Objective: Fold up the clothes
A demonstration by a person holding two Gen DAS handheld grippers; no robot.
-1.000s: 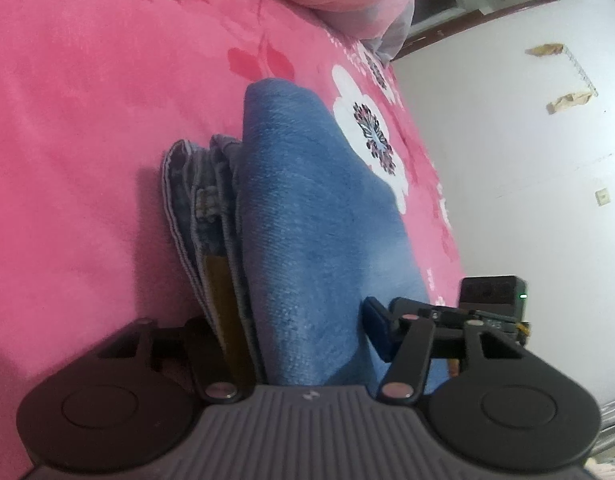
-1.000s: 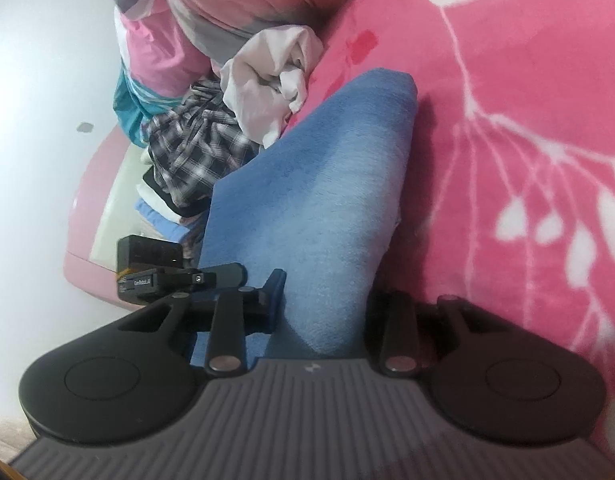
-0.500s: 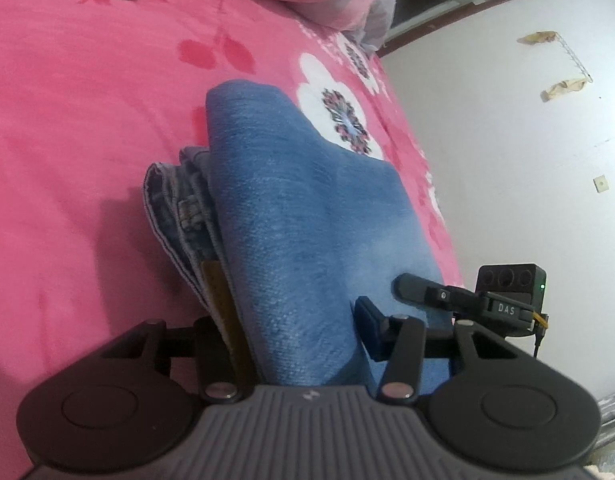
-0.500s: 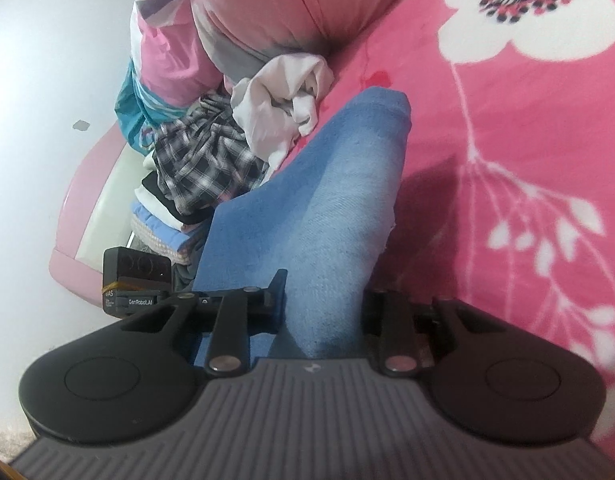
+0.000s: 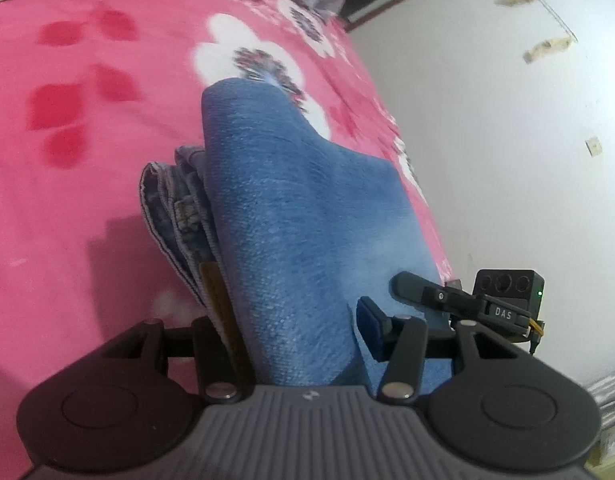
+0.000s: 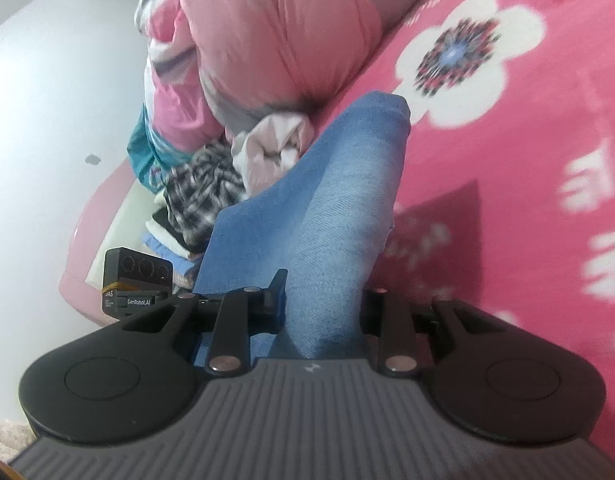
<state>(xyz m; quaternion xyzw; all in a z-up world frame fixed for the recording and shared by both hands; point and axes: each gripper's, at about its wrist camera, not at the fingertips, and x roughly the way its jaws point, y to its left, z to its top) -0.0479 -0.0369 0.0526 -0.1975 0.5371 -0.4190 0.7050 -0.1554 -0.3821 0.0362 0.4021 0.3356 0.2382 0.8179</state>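
Jaws of the left gripper (image 5: 295, 340) are clamped on a folded bundle of blue denim jeans (image 5: 291, 216), w/ a brown leather waistband patch (image 5: 215, 292) pressed against the left finger (image 5: 205, 344). Jaws of the right gripper (image 6: 321, 312) also grip the same denim, narrower pinch, fabric bunched btwn both pads. Jeans are lifted off the pink fleece blanket w/ white flower print (image 5: 67, 208), spanning btwn the two grippers, far fold end hanging forward above the bedding. In the right wrist view, a pile of unfolded clothes sits beyond: black-and-white plaid shirt (image 6: 199, 188), crumpled white garment (image 6: 273, 148), big pink bundled quilt (image 6: 275, 36). White wall (image 5: 507, 140) beside the bed.
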